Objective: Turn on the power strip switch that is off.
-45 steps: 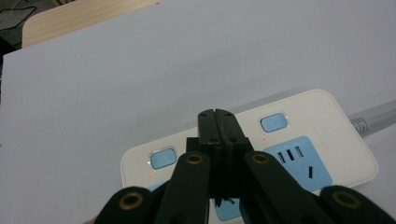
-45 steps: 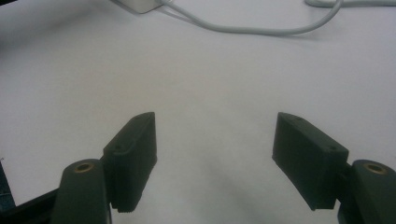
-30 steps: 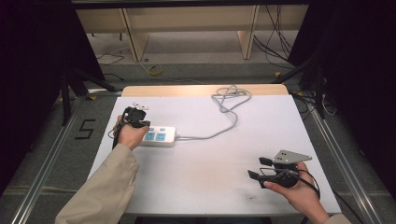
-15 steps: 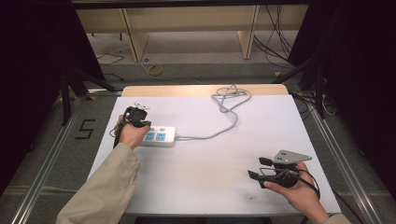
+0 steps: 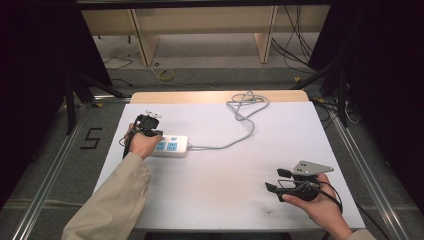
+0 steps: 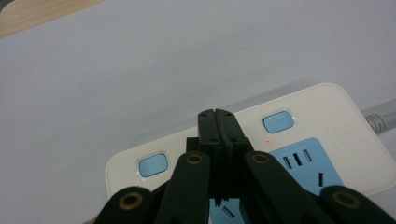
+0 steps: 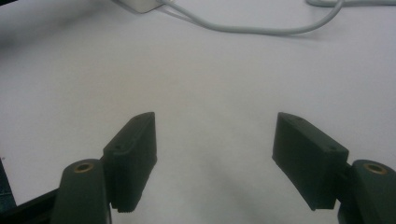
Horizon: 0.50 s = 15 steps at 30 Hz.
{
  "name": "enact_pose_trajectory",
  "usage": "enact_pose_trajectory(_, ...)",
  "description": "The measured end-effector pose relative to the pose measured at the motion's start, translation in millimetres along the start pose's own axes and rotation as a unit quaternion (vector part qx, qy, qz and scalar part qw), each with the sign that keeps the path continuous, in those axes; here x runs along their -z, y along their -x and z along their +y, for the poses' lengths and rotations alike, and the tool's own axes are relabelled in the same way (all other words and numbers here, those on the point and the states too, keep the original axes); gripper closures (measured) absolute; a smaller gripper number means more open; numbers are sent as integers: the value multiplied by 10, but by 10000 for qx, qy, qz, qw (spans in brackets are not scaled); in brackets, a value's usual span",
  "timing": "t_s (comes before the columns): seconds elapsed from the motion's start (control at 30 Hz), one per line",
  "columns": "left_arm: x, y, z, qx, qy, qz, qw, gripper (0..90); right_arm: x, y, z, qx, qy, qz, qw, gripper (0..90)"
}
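white table | power strip | grey cable coiled behind

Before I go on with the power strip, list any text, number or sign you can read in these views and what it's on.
"5": a black figure marked on the grey floor left of the table.
Faint embossed lettering on the power strip, beside its right-hand blue button: too faint to read.
Small symbols on the two blue buttons: too blurred to make out.
Nothing legible on the left gripper or right gripper.
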<state>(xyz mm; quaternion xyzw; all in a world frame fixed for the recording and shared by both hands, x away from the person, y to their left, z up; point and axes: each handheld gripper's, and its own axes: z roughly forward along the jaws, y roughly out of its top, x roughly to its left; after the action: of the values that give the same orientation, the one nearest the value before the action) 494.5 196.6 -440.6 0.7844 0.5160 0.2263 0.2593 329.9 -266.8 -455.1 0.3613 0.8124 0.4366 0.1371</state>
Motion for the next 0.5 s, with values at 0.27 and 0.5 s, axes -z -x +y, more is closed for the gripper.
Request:
enact_pose_trajectory(0.27,-20,-3,-2,15,-28,-19,10000,900,-1,1,0,-1,-1,2,10000,309)
enact_pose_trajectory(0.5,-37,9,5,11,-41,-31,10000,900,-1,0,-1,-3,-2,1,10000,308)
